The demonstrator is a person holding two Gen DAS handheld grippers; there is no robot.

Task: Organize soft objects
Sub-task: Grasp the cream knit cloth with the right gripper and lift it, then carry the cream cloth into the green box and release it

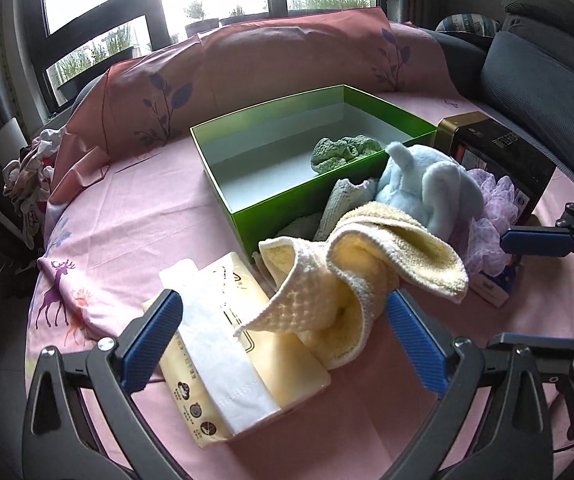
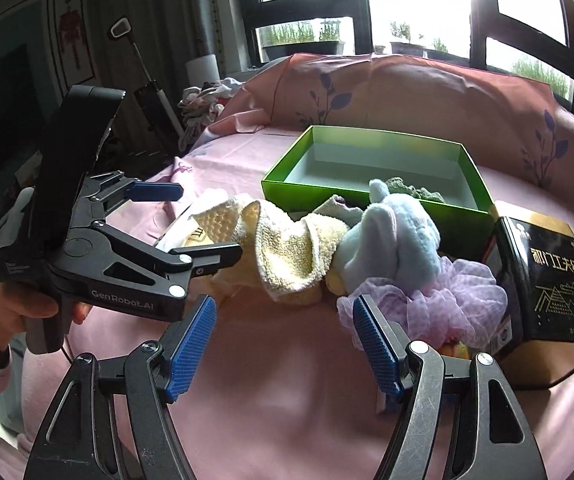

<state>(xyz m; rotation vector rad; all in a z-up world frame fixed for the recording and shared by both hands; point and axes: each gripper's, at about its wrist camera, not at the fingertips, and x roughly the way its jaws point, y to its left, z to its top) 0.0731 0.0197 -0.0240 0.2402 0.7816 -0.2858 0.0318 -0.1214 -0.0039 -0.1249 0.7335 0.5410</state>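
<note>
An open green box (image 1: 271, 224) (image 2: 307, 196) on the pink bed holds a crumpled green cloth (image 1: 343, 152) (image 2: 411, 190). In front of it lie a yellow towel (image 1: 367, 264) (image 2: 283, 252), a grey cloth (image 1: 343, 208), a blue plush toy (image 1: 427, 188) (image 2: 387, 240) and a purple mesh puff (image 1: 491, 208) (image 2: 439, 300). My left gripper (image 1: 287, 320) (image 2: 211, 220) stands open, with the yellow towel's near end between its fingers and the pads apart from it. My right gripper (image 2: 283, 320) (image 1: 499, 290) is open over bare sheet, just left of the purple puff.
A yellow tissue pack (image 1: 223, 344) lies under the left finger. A black and gold tin (image 1: 499, 152) (image 2: 551, 284) stands right of the box. A pink pillow (image 1: 247, 64) lines the back, with loose clothes (image 1: 27, 176) at the left. A hand (image 2: 7, 308) holds the left gripper.
</note>
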